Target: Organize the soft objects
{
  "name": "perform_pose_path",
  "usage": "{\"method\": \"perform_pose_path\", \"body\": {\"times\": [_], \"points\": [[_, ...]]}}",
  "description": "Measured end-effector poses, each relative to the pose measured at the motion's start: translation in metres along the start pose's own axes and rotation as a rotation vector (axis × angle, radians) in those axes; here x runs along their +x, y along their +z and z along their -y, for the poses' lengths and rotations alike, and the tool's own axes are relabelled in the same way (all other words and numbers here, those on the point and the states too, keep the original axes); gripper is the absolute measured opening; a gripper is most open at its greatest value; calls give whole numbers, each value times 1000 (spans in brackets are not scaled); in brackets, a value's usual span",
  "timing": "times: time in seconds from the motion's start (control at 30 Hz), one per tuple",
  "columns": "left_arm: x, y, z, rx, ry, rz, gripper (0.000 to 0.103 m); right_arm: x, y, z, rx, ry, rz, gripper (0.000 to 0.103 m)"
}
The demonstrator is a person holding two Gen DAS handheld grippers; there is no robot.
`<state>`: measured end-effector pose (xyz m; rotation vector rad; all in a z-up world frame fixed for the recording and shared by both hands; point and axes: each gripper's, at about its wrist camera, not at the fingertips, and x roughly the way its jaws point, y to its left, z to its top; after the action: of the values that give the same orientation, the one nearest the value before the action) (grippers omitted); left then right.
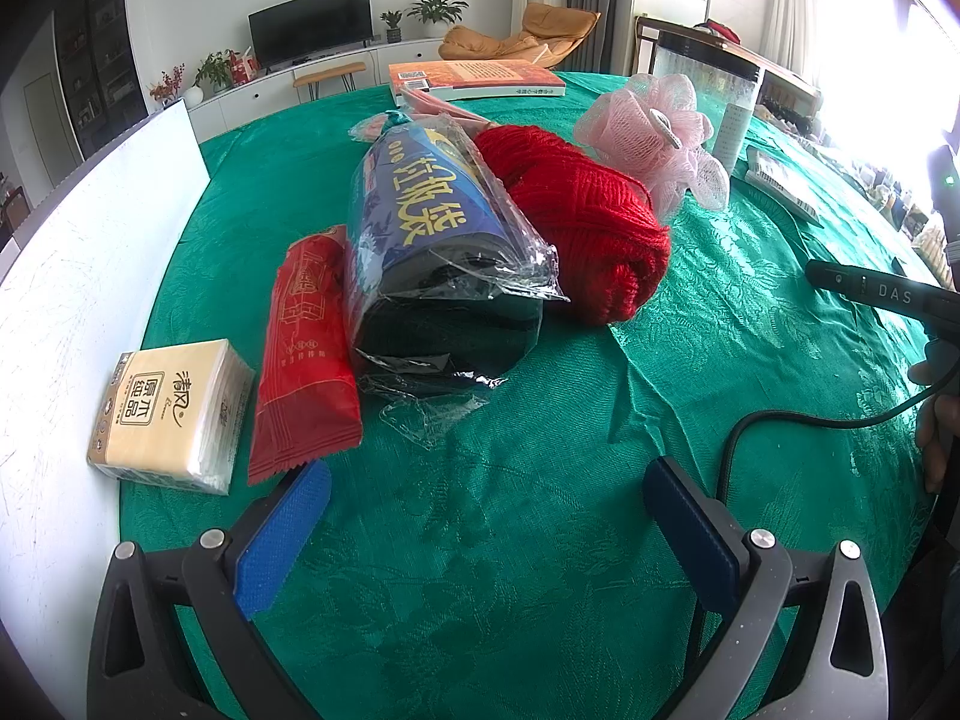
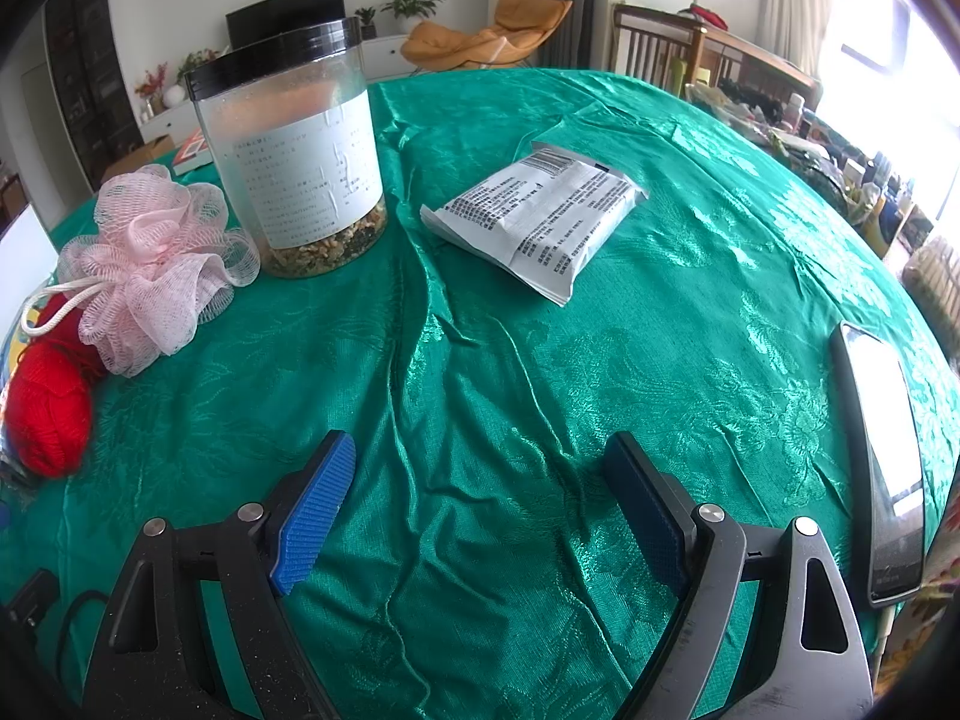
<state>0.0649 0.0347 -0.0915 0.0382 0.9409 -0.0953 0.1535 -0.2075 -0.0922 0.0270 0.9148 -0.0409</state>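
The left tool [image 1: 486,495] and right tool [image 2: 480,480] are both hanging wide and empty over the green-clothed worktop [image 2: 540,390]. Ahead of the left one are lying a red wrapped tissue pack [image 1: 306,354], a blue-labelled roll of bags [image 1: 432,240], a red yarn ball [image 1: 594,228] and a pink mesh sponge [image 1: 654,132].

Jar [image 2: 294,162], book [image 1: 477,79], phone [image 2: 882,456] — all on green cloth [image 2: 510,390].
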Motion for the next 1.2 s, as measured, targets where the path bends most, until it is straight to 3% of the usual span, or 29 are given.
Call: {"method": "perform_pose_path", "body": {"times": [0.23, 0.3, 0.4, 0.5, 0.53, 0.57, 0.67, 0.77, 0.9, 0.97, 1.0, 1.07, 1.13, 1.2], "points": [[-4, 0, -1, 4, -10, -35, 103, 0, 0, 0, 0, 1, 0, 87], [-14, -1, -6, -34, -61, -54, 103, 0, 0, 0, 0, 1, 0, 87], [-39, 10, -18, -103, -134, -1, 103, 0, 0, 0, -1, 0, 0, 87], [-51, 43, -30, -144, -114, 59, 102, 0, 0, 0, -1, 0, -1, 88], [-49, 57, -34, -156, -85, 61, 100, 0, 0, 1, -1, 0, 0, 88], [-43, 70, -37, -169, -55, 47, 90, 0, 0, 0, 0, 0, 0, 88], [-1, 99, -45, -189, -5, -65, 68, 0, 0, 1, 0, 1, 0, 88], [30, 112, -45, -208, -57, -142, 68, 0, 0, 1, 0, 1, 0, 88], [46, 120, -22, -84, 16, -174, 68, -1, -1, 0, -1, 3, 0, 88], [46, 122, -28, -101, -6, -176, 55, 0, 0, 1, -1, 12, 1, 88], [44, 122, -36, -128, -28, -175, 53, -2, -1, 2, 4, 33, 2, 87], [38, 122, -48, -171, -40, -156, 51, -10, 3, 21, 103, 148, 25, 86], [25, 123, -59, -215, -49, -118, 51, -18, 13, 57, 313, 276, 78, 86], [8, 127, -71, -268, -71, -70, 51, -10, 33, 85, 445, 275, 56, 87]]}}
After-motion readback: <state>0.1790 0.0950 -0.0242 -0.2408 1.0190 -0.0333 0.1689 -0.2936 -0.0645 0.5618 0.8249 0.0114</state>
